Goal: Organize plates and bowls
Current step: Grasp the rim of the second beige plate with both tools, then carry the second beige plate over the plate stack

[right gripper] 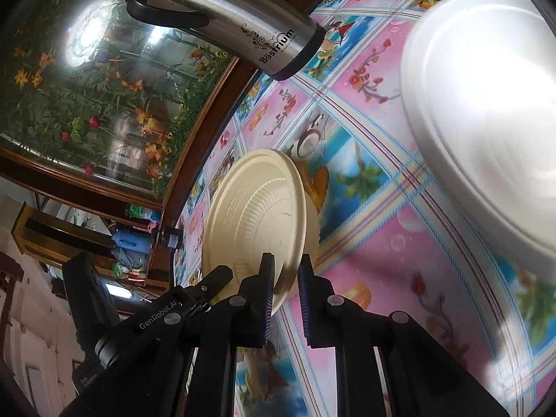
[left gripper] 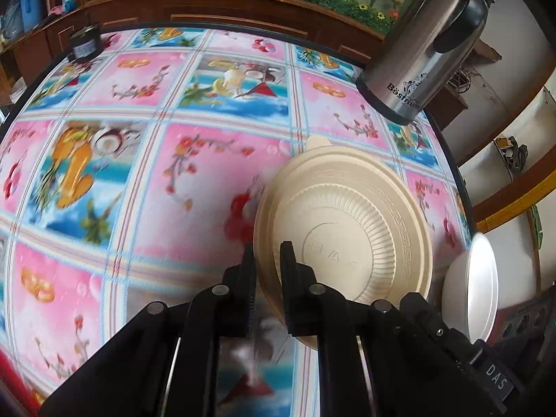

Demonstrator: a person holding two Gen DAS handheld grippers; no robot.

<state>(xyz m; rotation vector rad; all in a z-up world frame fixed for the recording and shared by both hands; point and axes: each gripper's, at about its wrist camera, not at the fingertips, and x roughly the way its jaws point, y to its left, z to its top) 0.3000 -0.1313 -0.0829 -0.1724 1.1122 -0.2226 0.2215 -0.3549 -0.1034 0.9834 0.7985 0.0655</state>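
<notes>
A cream plate (left gripper: 347, 229) hangs tilted over the table with its ribbed underside toward the left wrist camera. My left gripper (left gripper: 267, 260) is shut on its left rim. In the right wrist view the same cream plate (right gripper: 253, 208) stands on edge, and my right gripper (right gripper: 286, 278) is shut on its lower rim. One of the left gripper's fingers (right gripper: 217, 279) reaches that plate from the left. A second cream piece (left gripper: 316, 140) peeks out behind the plate. A white foam bowl (right gripper: 486, 104) sits to the right, also in the left wrist view as the white bowl (left gripper: 469, 288).
A steel thermos jug (left gripper: 417, 52) stands at the table's far right corner. A small black jar (left gripper: 85, 45) sits at the far left edge. The round table (left gripper: 156, 180) wears a pink and blue picture cloth. A wooden cabinet with floral glass (right gripper: 87, 87) stands behind.
</notes>
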